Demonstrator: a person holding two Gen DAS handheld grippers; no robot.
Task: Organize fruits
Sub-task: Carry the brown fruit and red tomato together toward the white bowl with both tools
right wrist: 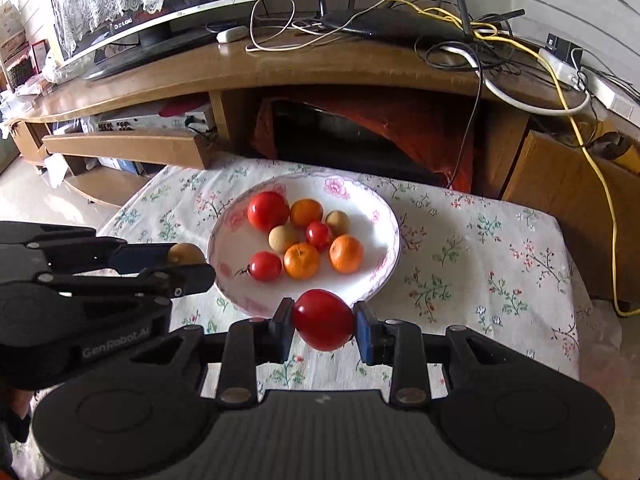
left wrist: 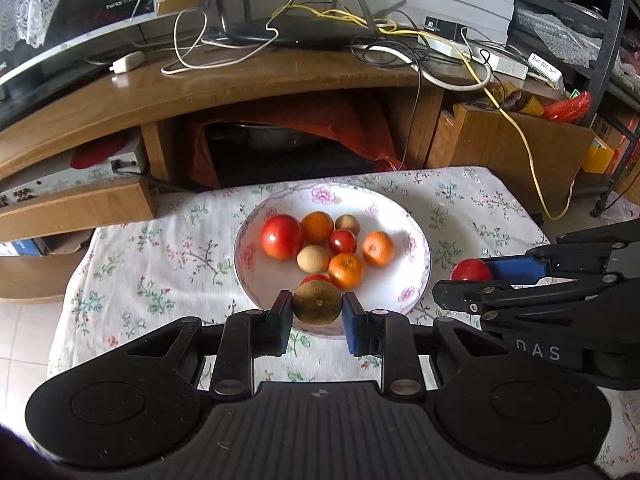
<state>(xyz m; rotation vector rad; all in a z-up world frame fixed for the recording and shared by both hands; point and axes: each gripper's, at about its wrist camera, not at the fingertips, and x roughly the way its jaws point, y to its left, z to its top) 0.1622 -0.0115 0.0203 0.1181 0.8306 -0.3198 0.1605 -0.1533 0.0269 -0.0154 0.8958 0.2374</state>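
A white flowered plate (left wrist: 416,276) (right wrist: 236,224) on the floral tablecloth holds several fruits: red tomatoes, oranges and small tan fruits. My left gripper (left wrist: 317,305) is shut on a brown-green round fruit (left wrist: 318,303), held over the plate's near rim; it shows in the right wrist view (right wrist: 185,255) at the plate's left. My right gripper (right wrist: 323,320) is shut on a red tomato (right wrist: 323,319), held above the cloth just in front of the plate; it shows in the left wrist view (left wrist: 471,270) right of the plate.
A wooden TV stand (left wrist: 240,84) with a monitor, router and tangled cables stands right behind the small table. A cardboard box (left wrist: 508,152) sits at the back right. The cloth (right wrist: 480,264) right of the plate is bare.
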